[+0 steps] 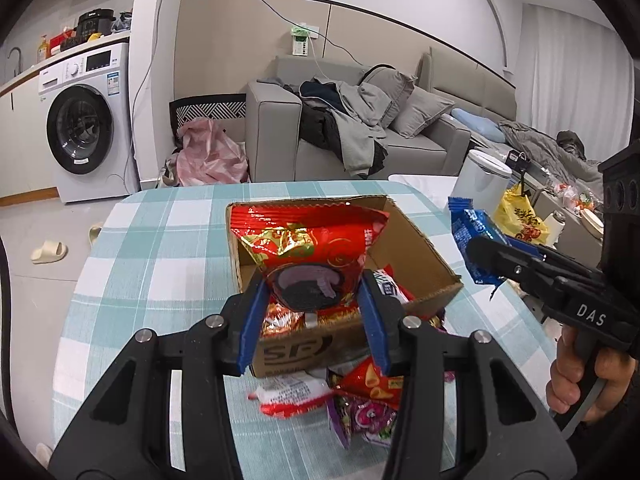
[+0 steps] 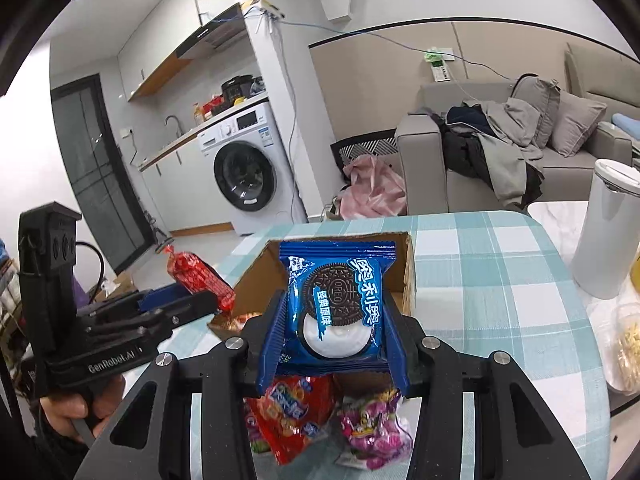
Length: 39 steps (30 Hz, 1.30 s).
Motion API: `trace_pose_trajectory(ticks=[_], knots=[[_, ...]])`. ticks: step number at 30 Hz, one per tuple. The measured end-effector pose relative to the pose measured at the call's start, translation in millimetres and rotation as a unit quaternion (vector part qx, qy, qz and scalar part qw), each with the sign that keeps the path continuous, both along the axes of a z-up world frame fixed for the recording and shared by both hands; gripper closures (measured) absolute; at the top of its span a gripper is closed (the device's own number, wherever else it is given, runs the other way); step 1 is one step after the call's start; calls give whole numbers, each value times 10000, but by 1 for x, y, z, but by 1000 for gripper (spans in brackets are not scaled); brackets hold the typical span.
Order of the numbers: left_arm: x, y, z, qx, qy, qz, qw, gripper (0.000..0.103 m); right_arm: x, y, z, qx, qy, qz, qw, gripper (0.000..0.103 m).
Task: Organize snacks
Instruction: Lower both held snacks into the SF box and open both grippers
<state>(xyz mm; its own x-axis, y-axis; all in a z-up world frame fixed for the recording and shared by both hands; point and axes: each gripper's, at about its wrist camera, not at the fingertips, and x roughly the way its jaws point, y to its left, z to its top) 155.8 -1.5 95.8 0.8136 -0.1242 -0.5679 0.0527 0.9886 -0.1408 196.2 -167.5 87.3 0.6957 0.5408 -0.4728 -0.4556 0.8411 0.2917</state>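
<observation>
An open cardboard box (image 1: 416, 248) sits on the checked tablecloth with several snack packets inside. My left gripper (image 1: 314, 312) is shut on a red snack packet (image 1: 308, 244) and holds it upright over the box. My right gripper (image 2: 334, 340) is shut on a blue Oreo packet (image 2: 338, 300), held above the near edge of the box (image 2: 408, 276). The right gripper with its blue packet (image 1: 472, 240) shows right of the box in the left wrist view. The left gripper with the red packet (image 2: 198, 280) shows left of the box in the right wrist view.
Loose packets lie on the table in front of the box: a red and white one (image 1: 292, 396), a red one (image 2: 292, 408), a pink one (image 2: 372, 432). A white canister (image 2: 608, 232) stands at the right. A sofa (image 1: 360, 132) and a washing machine (image 1: 84, 120) stand beyond.
</observation>
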Motion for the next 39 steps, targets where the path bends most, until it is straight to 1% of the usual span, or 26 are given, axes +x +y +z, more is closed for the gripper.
trace_pose_trajectory(ticks=[10,15,21,32,39], knots=[[32,-3,-15,210,172,114,9996,61,22,13,-2,-14,125,78,9999,58],[45,-2,-23,283,247,168,9992,61,33,16,-8,1,201,86,9998,58],[61,-2,-33,278,349,112,9989,61,45,18,-21,70,336,82,9994,58],[78,-12,-52,384,497,74,9980,61,62,25,-41,21,534,161,9984,58],[88,-13,-63,436,579,89,9973,61,69,29,-49,3,634,190,9978,58]])
